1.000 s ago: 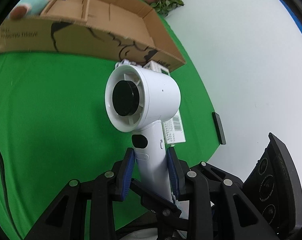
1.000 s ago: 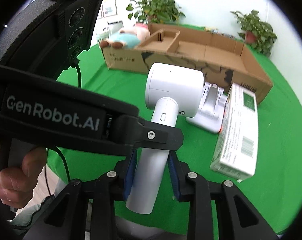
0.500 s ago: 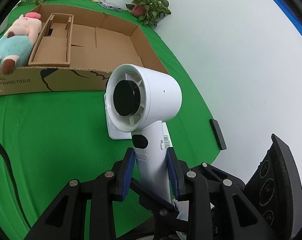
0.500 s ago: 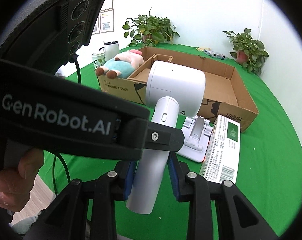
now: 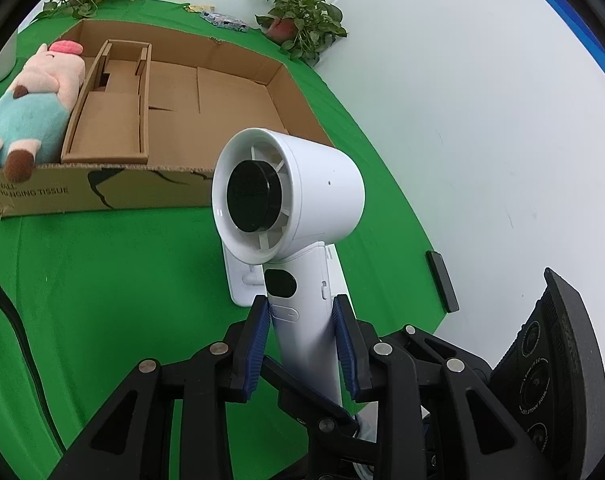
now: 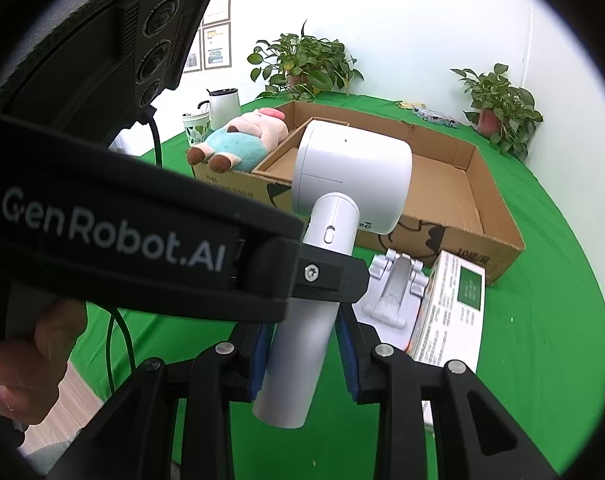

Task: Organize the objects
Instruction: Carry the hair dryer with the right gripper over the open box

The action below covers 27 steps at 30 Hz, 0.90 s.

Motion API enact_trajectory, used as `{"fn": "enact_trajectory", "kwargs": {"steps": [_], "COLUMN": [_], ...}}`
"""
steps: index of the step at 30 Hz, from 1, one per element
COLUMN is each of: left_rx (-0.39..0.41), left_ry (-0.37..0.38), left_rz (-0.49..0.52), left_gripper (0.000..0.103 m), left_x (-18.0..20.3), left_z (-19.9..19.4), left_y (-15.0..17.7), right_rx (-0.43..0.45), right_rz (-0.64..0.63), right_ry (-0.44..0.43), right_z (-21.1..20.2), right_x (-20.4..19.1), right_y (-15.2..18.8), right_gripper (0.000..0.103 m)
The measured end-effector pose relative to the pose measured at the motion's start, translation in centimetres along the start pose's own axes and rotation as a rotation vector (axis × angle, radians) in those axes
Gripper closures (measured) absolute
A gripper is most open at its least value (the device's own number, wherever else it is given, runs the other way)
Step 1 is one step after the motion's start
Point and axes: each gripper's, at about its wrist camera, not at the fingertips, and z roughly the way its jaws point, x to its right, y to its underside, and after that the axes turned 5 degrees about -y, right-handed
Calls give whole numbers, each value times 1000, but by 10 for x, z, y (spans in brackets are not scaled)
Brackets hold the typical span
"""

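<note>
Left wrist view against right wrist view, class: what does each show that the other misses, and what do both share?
Only the left wrist view shows the handheld fan's front, with its black hub and vanes. Only the right wrist view shows the white product box, the mugs and the fan's rear. Both show the fan's handle gripped by the left gripper and the right gripper, the cardboard box, the plush pig and the white stand.
</note>
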Motion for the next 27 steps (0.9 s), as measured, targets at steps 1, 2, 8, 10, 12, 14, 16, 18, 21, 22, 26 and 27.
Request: {"fn": "enact_trajectory", "kwargs": {"steps": [1,2,8,10,12,14,16,18,21,22,26,27], "left_rx": [4,7,20,19,17,17,22,29,31,29,25,25], "left_ry": [-1,-2,-11,-14,-16,-22,-30,-33,-40,-40,-36,-36], "left_rz": [3,5,22,24,24,26,32,40,64,69,83,84], "left_gripper": [74,74,74,74,74,74,74,74,74,74,74,74], "left_x": [0,-1,-4,-6,-9,-12,-13,-14,-13,-13,-14,-14], "left_z": [-1,-1,4,7,9,11,12,13,15,16,24,26], "left_y": [-3,-6,-30,-37,-43,-50,-60,-73,-92,-99,-123,-130], "right_rx": [4,8,31,34,32,30,36,45,66,71,81,83], "right_rz": [-3,-6,-12,-12,-13,-14,-20,-19,-11,-7,7,9], "right_ry": [0,1,3,4,4,1,0,0,6,7,19,21], "right_z": [1,2,10,13,17,23,27,31,37,39,49,52], "right_x": [0,1,8,10,12,15,17,21,29,32,44,47], "right_y": [-3,-6,-21,-25,-29,-34,-40,-48,-61,-65,-80,-83], "right_gripper": [74,74,74,74,74,74,74,74,74,74,74,74]}}
